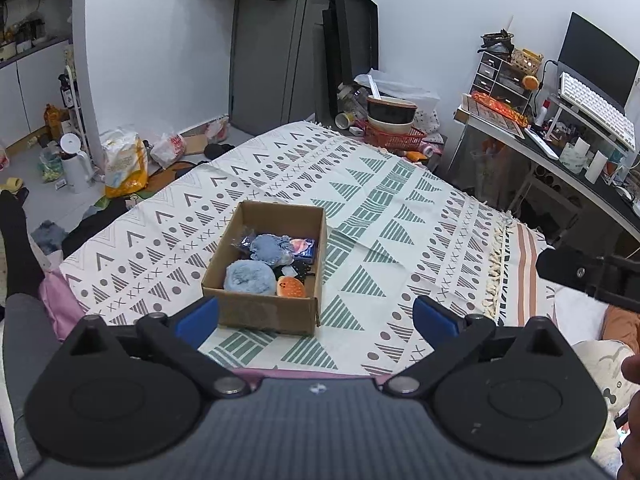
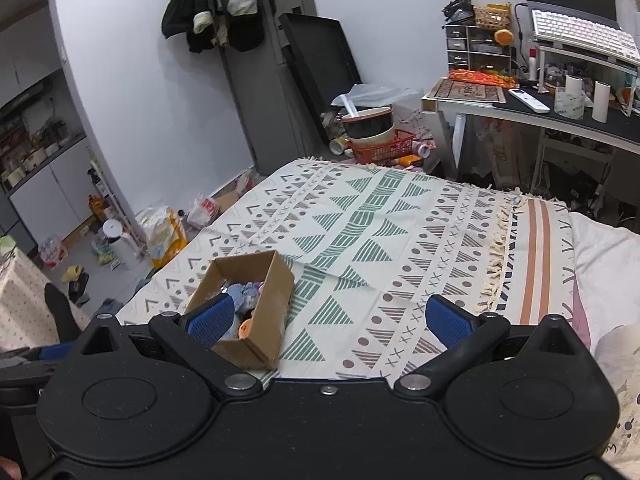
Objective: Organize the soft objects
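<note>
A brown cardboard box sits on the patterned blanket. Inside it lie two fluffy light-blue soft items, an orange spotted soft toy and a dark blue packet. My left gripper hovers open just in front of the box, nothing between its blue pads. My right gripper is open and empty too, with the box at its left finger. The right gripper's black body shows at the left wrist view's right edge.
The blanket covers a bed with a fringed edge. A cluttered desk with keyboard and monitor stands at the right. A red basket with bowls and bags lie on the floor. A leg in a black sock is at the left.
</note>
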Demonstrator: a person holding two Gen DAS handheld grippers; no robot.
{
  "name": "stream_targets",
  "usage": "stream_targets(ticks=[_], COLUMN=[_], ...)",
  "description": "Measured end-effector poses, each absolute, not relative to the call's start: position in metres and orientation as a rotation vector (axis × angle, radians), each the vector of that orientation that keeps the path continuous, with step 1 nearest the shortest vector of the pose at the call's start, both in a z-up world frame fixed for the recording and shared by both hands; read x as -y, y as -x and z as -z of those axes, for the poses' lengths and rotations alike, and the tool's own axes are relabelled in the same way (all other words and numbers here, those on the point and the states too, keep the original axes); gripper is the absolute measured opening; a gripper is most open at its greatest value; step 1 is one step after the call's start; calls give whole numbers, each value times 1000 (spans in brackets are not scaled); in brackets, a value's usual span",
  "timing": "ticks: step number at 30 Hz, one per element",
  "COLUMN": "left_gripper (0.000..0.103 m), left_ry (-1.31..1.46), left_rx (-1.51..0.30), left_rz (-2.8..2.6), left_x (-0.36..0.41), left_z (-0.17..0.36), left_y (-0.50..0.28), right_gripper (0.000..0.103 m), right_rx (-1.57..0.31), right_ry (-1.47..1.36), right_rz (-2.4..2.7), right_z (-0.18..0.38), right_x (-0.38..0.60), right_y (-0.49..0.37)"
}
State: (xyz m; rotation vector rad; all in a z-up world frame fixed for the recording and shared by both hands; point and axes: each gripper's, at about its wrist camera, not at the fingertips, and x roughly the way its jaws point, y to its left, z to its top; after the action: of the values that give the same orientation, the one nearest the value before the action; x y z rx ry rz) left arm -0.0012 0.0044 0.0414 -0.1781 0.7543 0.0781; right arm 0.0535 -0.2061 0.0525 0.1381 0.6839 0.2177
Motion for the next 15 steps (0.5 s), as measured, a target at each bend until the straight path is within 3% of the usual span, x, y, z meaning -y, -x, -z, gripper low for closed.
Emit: stream_targets(ticks=[15], left_gripper=[102], left_ry=[139], left_rx=[-743], left_rz=[-98], left_x=[5], left_z=[-50], left_y=[21], right_gripper=[103], right_rx=[-690], right_ry=[-122], right_rz=[-234], right_z=[-56], right_x=[216], right_y=[-37])
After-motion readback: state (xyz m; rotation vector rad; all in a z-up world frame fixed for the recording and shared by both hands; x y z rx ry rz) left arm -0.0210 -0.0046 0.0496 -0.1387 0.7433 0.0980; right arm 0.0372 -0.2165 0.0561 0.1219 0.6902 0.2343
